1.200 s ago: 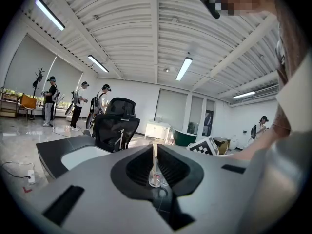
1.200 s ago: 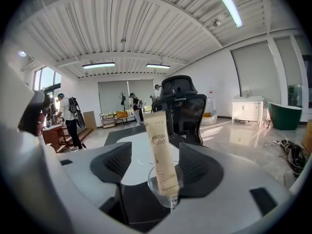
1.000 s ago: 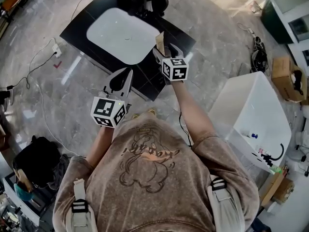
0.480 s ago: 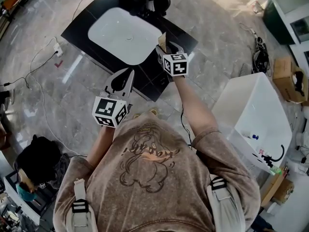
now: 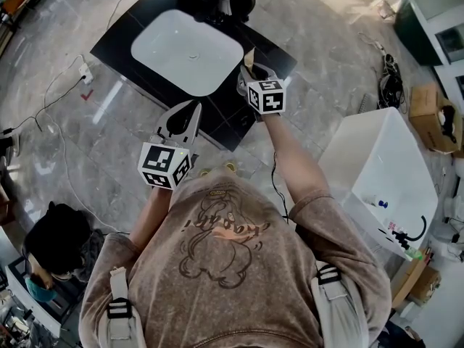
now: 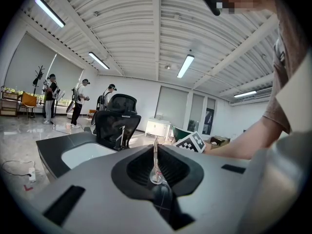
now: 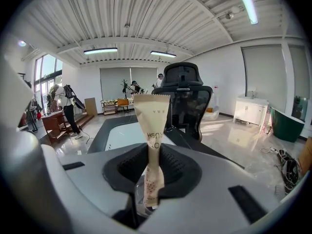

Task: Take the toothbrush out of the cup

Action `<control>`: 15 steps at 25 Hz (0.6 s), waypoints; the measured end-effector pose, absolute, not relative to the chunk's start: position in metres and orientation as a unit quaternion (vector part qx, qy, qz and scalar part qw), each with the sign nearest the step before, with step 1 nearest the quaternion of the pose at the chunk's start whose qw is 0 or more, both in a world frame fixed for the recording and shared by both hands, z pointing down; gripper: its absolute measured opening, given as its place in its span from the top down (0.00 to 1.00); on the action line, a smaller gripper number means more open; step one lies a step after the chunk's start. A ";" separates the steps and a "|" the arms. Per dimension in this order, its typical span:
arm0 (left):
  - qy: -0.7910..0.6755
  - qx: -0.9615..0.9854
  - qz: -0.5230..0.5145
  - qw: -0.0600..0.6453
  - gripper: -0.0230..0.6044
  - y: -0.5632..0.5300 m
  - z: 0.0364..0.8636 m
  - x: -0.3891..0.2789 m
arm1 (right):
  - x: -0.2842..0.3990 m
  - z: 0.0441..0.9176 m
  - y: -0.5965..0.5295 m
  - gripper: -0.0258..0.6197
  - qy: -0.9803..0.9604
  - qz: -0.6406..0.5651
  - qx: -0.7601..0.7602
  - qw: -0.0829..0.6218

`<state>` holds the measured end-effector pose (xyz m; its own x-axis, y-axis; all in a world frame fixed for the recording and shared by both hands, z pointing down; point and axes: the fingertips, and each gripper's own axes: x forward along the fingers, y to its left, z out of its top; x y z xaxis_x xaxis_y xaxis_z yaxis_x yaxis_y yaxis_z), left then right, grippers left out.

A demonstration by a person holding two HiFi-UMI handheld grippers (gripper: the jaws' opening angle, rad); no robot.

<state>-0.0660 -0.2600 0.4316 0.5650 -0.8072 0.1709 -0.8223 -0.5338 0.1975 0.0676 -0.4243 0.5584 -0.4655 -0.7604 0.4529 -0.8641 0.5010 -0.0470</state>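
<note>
I judge this to be a large open test hall or lab fitted with bathroom mock-ups, not a home. My grounds:

- I see a wide polished stone floor (image 5: 72,158) and a ribbed ceiling (image 6: 146,28) with long strip lights (image 6: 185,66).
- A free-standing black counter (image 5: 232,122) holds a white basin (image 5: 187,51) and stands out on the open floor.
- A white bathtub (image 5: 377,165) stands loose nearby.
- An office chair (image 7: 182,99) stands at the counter's far side.
- A power strip (image 5: 85,72) and a bundle of cables (image 5: 391,85) lie on the floor, with a cardboard box (image 5: 424,111) near the tub.
- Several people (image 6: 78,101) stand at the far side of the room, near a coat stand (image 6: 39,77).
</note>
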 end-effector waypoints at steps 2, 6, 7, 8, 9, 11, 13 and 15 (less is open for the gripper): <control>-0.465 0.876 0.029 0.129 0.91 -0.259 0.432 -0.065 | 0.069 0.557 -0.423 0.84 -0.846 0.135 0.479 0.190; -0.464 0.876 0.029 0.128 0.91 -0.258 0.431 -0.065 | 0.070 0.550 -0.422 0.84 -0.848 0.132 0.477 0.188; -0.464 0.876 0.029 0.128 0.91 -0.258 0.430 -0.065 | 0.071 0.547 -0.422 0.84 -0.849 0.130 0.478 0.187; -0.464 0.876 0.030 0.128 0.91 -0.258 0.430 -0.064 | 0.072 0.543 -0.422 0.84 -0.849 0.128 0.478 0.185; -0.464 0.876 0.031 0.129 0.91 -0.259 0.430 -0.064 | 0.073 0.539 -0.422 0.84 -0.849 0.125 0.480 0.182; -0.465 0.875 0.031 0.134 0.91 -0.259 0.432 -0.064 | 0.077 0.531 -0.422 0.84 -0.850 0.121 0.483 0.174; -0.465 0.874 0.030 0.137 0.91 -0.259 0.434 -0.064 | 0.080 0.524 -0.421 0.84 -0.850 0.120 0.485 0.166; -0.463 0.875 0.030 0.139 0.91 -0.259 0.435 -0.064 | 0.083 0.514 -0.421 0.84 -0.851 0.117 0.487 0.160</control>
